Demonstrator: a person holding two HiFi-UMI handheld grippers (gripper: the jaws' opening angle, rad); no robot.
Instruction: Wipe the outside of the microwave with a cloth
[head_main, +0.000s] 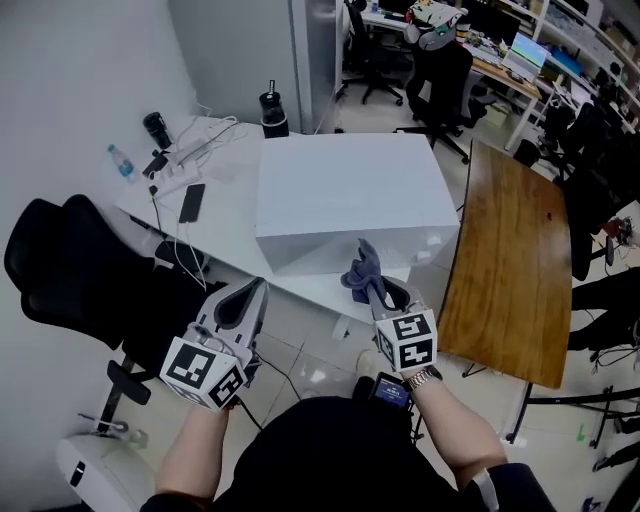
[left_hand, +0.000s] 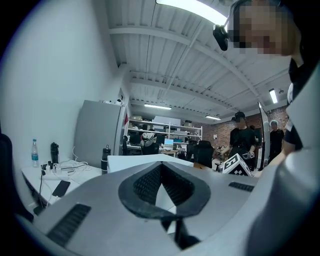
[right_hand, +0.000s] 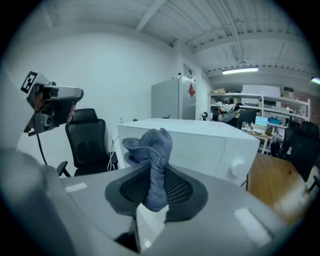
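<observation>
The right gripper (head_main: 377, 291) is clamped on a blue-grey cloth (head_main: 361, 270). In the right gripper view the ribbed black pads (right_hand: 176, 187) pinch the cloth's (right_hand: 151, 155) lower part, and its soft, crumpled upper folds stand up above the jaw tips. The left gripper (head_main: 257, 289) has its jaws together with nothing between them. The left gripper view shows the dark pads (left_hand: 176, 184) meeting at the tip, leaving only a small gap behind.

The cloth is just short of the near face of the microwave (head_main: 350, 195) and does not touch it. It sits low, close to the bottom edge and a little right of centre. The left gripper is off to the left of that face, near the desk's edge, and well apart from the cloth.

The microwave is a smooth white box with square corners and a flat, bare top. A round white knob (right_hand: 238, 168) sits at the right end of its near face. It stands at the near edge of a white desk (head_main: 228, 225). On the desk to its left lie a phone (head_main: 191, 201), some cables and a water bottle (head_main: 121, 163). A black flask (head_main: 272, 112) stands behind it.

Pale floor tiles (head_main: 315, 355) give open room between the person and the desk. A black mesh chair (head_main: 75, 270) crowds the left side. A glossy wooden table (head_main: 510, 270) with a curved edge closes in on the right, near the microwave's right corner.
</observation>
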